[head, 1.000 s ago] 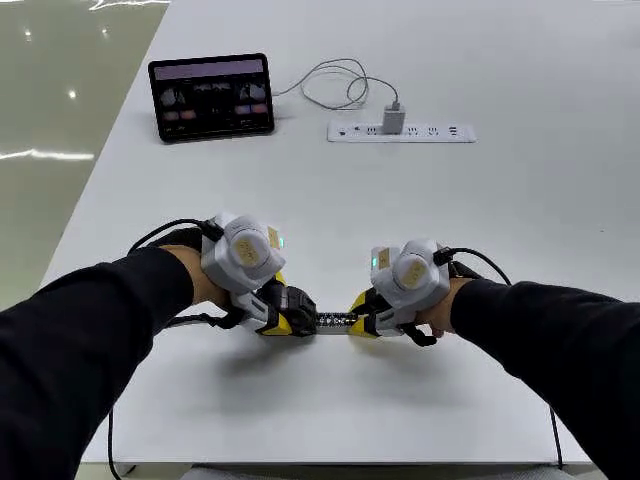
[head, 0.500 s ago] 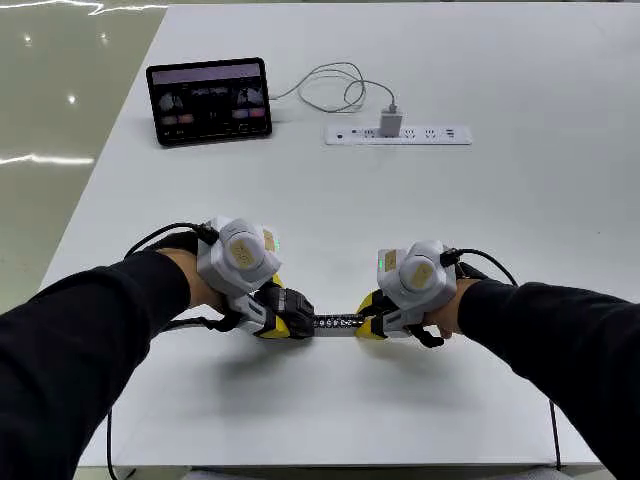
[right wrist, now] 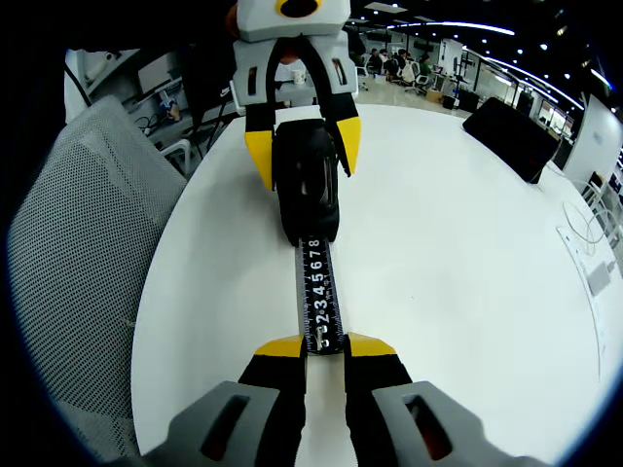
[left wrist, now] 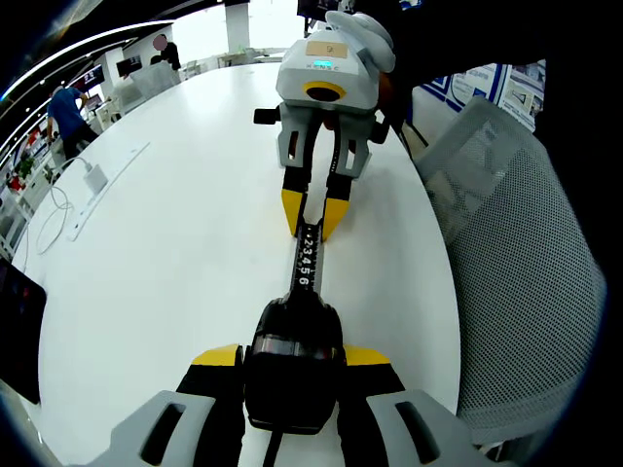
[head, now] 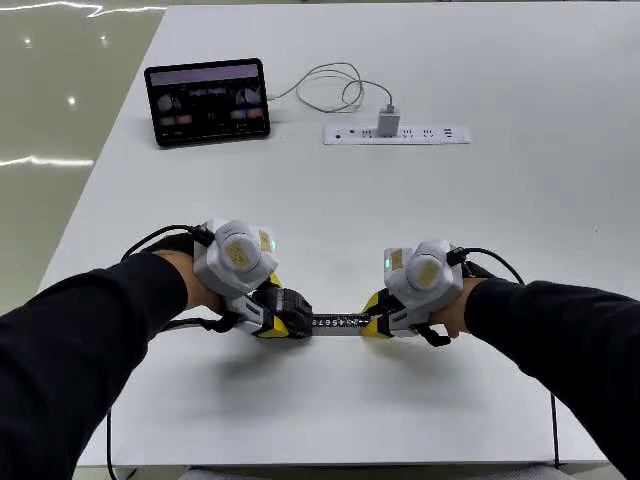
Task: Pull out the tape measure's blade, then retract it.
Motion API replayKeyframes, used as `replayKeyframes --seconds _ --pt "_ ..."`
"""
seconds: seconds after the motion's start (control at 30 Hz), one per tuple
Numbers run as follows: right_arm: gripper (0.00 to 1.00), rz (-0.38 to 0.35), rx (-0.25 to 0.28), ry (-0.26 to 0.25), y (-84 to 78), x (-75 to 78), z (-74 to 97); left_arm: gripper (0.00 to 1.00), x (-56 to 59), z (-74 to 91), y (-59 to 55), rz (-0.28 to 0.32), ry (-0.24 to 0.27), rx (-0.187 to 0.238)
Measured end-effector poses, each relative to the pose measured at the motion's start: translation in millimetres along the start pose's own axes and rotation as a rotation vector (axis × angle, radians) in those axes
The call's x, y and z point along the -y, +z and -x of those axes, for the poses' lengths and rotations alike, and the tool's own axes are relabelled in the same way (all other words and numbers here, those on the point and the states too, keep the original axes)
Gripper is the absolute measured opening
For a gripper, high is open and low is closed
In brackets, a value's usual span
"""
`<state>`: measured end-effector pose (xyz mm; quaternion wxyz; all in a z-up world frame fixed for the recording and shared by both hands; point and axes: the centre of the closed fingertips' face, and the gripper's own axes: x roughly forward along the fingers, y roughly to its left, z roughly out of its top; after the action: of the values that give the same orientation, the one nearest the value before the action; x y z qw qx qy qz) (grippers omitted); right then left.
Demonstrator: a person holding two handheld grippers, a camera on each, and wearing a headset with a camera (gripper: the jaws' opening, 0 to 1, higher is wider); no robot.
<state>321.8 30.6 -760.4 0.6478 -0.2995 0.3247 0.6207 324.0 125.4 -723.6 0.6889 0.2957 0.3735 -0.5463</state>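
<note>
Tape measure case (head: pixel 292 312) lies on the table (head: pixel 450 60), well nearer the person than the power strip (head: pixel 396 133), clamped in the left gripper (head: pixel 278 322). The right gripper (head: pixel 372 326) pinches the blade (head: pixel 338 322) at its tip. The blade's long axis runs straight between the grippers, so pulling more likely means moving right, away from the case.

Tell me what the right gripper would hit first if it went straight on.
The right gripper, shut on the blade, points along it at the tape measure case held by the left gripper; it would probably meet that case first.
</note>
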Motion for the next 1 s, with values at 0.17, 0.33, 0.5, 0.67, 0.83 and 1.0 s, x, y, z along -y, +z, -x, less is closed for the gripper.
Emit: replayKeyframes --seconds 0.17,0.33,0.5,0.67,0.83,1.0 --pt "0.09 -0.005 0.001 -0.002 -3.9 1.9 2.9 0.32 0.2 -0.1 0.4 0.001 0.002 0.0" --pt "0.09 -0.006 -0.001 -0.003 -6.7 2.2 5.5 0.32 0.2 0.0 0.4 0.002 0.002 0.001" --pt "0.09 -0.007 0.002 -0.005 -10.1 3.3 8.4 0.32 0.1 0.0 0.6 0.002 0.003 -0.001" --pt "0.09 -0.007 -0.002 -0.006 -12.9 4.1 10.5 0.32 -0.4 -0.2 0.4 0.001 0.004 -0.001" --pt "0.09 -0.017 -0.002 -0.012 -18.8 4.0 15.3 0.32 1.1 0.4 1.5 -0.001 0.005 -0.001" --pt "0.09 -0.023 -0.002 -0.018 -22.1 3.7 18.1 0.32 1.3 0.7 2.5 0.0 0.011 0.004"
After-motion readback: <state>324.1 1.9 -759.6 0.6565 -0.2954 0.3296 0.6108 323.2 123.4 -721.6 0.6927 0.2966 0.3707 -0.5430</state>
